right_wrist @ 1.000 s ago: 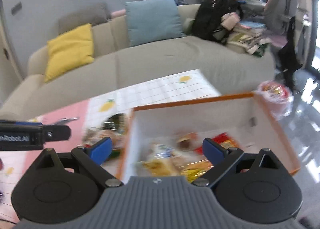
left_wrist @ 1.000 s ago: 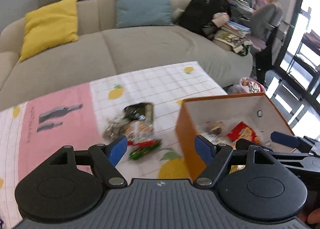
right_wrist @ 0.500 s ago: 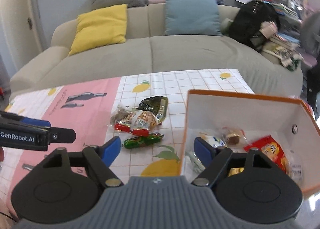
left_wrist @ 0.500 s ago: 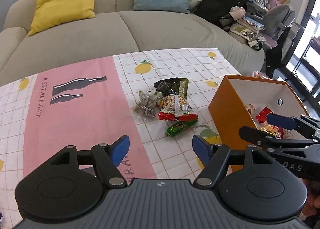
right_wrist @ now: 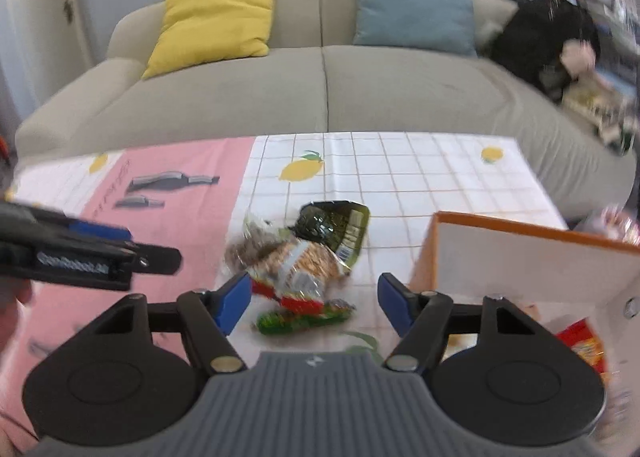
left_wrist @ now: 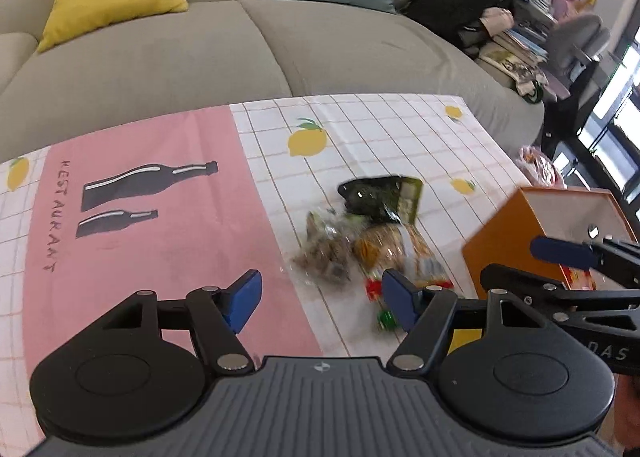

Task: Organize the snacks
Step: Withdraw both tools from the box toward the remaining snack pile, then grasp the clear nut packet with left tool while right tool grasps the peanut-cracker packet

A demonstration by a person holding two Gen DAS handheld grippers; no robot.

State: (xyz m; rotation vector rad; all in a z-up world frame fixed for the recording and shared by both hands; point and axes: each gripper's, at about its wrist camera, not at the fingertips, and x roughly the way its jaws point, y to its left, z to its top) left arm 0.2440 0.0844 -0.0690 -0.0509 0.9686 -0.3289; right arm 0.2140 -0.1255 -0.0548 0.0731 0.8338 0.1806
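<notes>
Left wrist view: left gripper (left_wrist: pixel 320 299) empty, fingers apart and closing, nothing between them but tablecloth; the pile sits just ahead of its right finger. Snack pile mid-counter toward the right edge: dark green packet (left_wrist: pixel 380 197) farthest back, clear bag of brown bits (left_wrist: pixel 326 253) and orange-and-red packet (left_wrist: pixel 394 253) in front, green candy (left_wrist: pixel 386 319) nearest, half hidden by the finger. Orange box (left_wrist: pixel 504 245) at the right edge, right gripper (left_wrist: pixel 524 261) in front of it.

Right wrist view: right gripper (right_wrist: pixel 314 303) also empty, fingers closing; orange-and-red packet (right_wrist: pixel 298 269) and green candy (right_wrist: pixel 300 321) line up in the gap, no contact visible. Box (right_wrist: pixel 520 257) right of the pile, red packet (right_wrist: pixel 582 345) already inside.

Handling, my read: all light, soft, crinkly film, slippery and overlapping. Pinch a sealed end or edge, not the puffed middle; top packet first, or neighbours will drag along. Contents likely crushable, so squeeze gently.
</notes>
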